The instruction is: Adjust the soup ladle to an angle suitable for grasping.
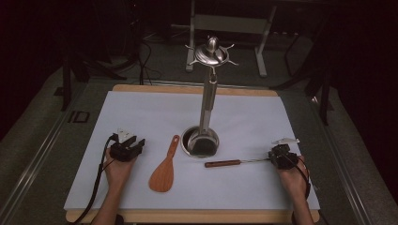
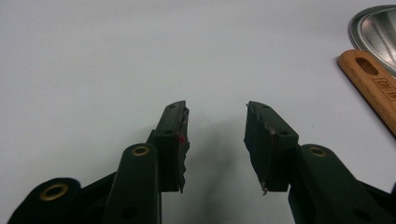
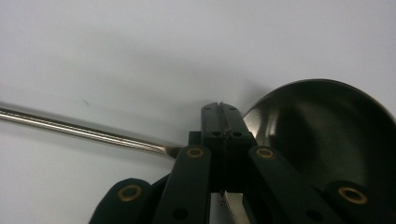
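Landmark: the utensil stand (image 1: 206, 93), a steel pole with a hooked crown on top, rising from a round steel base (image 1: 187, 140) near the middle of the desk (image 1: 141, 117), which carries a white sheet.

Right hand-held gripper (image 1: 276, 157): to the right of the stand's base and a little nearer the person, held in the right hand (image 1: 293, 176). In the right gripper view its jaws are pressed together on the neck of a ladle (image 3: 327, 135), where the steel shaft meets the dark bowl. The shaft runs out to the left in that view and the bowl sits to the right of the jaws.

Ladle, high view: it lies about level, just in front of the stand's base on the person's side. Its brown wooden handle (image 1: 223, 163) points toward the stand; the thin shaft leads right into the gripper. Whether the handle rests on the sheet I cannot tell.

Left hand-held gripper (image 1: 133, 149): left of the stand's base, well apart from it, in the left hand (image 1: 117, 168). The left gripper view shows its jaws apart, with bare white sheet between them.

Wooden spatula (image 1: 164, 171): flat on the sheet between the left gripper and the stand's base, handle end close to the base, blade toward the person.
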A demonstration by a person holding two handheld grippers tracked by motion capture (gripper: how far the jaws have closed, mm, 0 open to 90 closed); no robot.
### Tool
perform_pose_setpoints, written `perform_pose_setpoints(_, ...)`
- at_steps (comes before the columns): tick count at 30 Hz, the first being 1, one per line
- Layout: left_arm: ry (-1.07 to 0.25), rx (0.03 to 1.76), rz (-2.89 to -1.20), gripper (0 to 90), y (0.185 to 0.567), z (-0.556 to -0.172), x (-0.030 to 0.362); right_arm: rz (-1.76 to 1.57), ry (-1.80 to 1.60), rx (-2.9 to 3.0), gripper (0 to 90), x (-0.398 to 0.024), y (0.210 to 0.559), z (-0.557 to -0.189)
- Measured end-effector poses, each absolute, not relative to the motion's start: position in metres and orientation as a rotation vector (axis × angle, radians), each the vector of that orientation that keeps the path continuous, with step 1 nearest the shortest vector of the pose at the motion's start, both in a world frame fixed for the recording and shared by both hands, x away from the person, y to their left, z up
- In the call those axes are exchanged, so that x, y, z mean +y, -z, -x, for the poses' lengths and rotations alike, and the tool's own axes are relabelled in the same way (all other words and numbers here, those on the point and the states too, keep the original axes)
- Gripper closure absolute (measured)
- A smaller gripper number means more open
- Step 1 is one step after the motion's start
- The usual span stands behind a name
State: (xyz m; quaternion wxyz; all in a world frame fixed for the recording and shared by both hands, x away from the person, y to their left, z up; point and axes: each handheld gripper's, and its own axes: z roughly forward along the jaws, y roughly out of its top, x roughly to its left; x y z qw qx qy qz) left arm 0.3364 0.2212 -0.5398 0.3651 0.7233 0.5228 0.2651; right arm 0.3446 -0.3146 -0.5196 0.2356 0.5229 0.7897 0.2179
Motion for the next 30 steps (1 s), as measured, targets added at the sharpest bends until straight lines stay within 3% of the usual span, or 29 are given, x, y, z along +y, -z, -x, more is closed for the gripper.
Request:
perform_pose_setpoints(19, -0.683, 1.345, -1.864, 59.5, 0.540, -0.337, 0.221, -1.463, -0.524, 2.178, 89.9, -0.324, 0.513, -0.315)
perform_pose_setpoints(30, -0.683, 1.345, -1.865, 59.4, 0.540, -0.337, 0.221, -1.220, -0.612, 2.285, 78.5, -0.297, 0.488, -0.313)
